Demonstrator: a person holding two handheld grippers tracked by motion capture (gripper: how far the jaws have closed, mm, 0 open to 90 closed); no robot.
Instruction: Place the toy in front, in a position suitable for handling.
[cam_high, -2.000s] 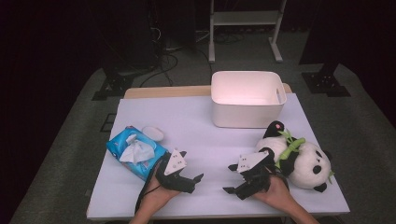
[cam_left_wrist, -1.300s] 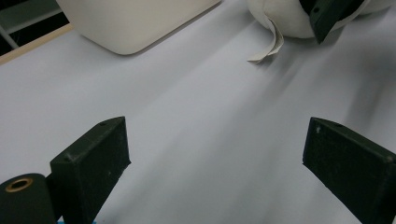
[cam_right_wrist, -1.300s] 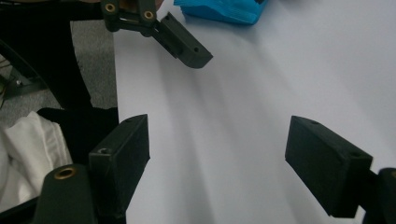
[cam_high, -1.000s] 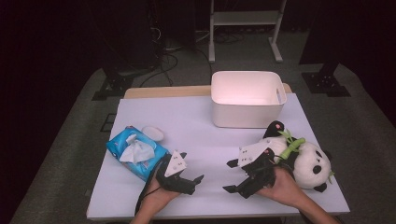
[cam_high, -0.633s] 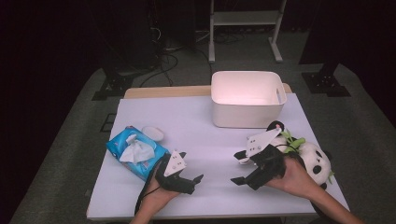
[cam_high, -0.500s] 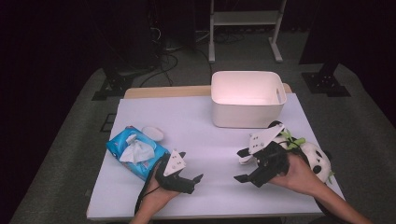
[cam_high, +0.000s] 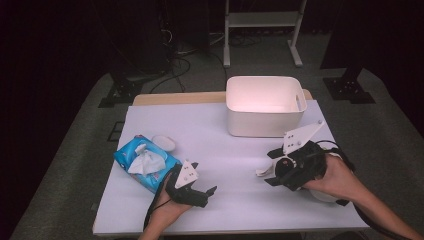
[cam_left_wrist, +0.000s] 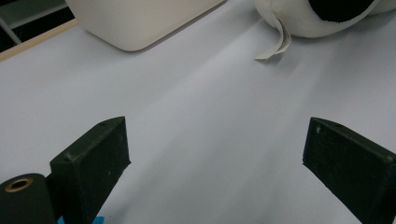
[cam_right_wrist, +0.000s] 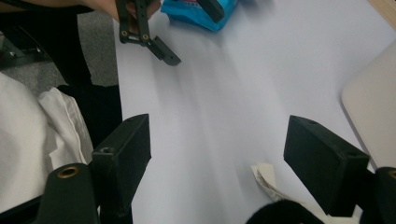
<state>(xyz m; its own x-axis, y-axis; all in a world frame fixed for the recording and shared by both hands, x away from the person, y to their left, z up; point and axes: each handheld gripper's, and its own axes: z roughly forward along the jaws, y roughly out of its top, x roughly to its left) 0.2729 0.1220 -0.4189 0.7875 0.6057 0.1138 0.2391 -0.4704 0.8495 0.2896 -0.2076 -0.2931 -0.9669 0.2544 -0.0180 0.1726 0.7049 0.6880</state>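
Note:
My left gripper (cam_high: 202, 180) rests on the white table (cam_high: 220, 145) near its front edge, jaws wide open with nothing between them. Just left of it lies a blue wipes pack (cam_high: 145, 162). My right gripper (cam_high: 267, 165) is open too, held over a black-and-white panda plush (cam_high: 323, 195) that the hand mostly hides. A white bin (cam_high: 265, 105) stands behind it. In the left gripper view the open gripper (cam_left_wrist: 215, 140) faces the panda (cam_left_wrist: 317, 18) and its paper tag (cam_left_wrist: 275, 44). In the right gripper view the open gripper (cam_right_wrist: 217, 140) points across the table at the left gripper (cam_right_wrist: 149, 39).
A small white disc (cam_high: 164, 142) lies behind the wipes pack. The bin (cam_left_wrist: 140, 23) sits at the table's back right, its corner (cam_right_wrist: 373, 107) close to my right gripper. White clothing (cam_right_wrist: 28, 140) of the person borders the table's front edge. A wooden strip (cam_high: 175, 97) lines the back.
My right gripper has moved right and back, lifting and turning over the panda, which the hand now mostly covers. The left gripper has stayed put.

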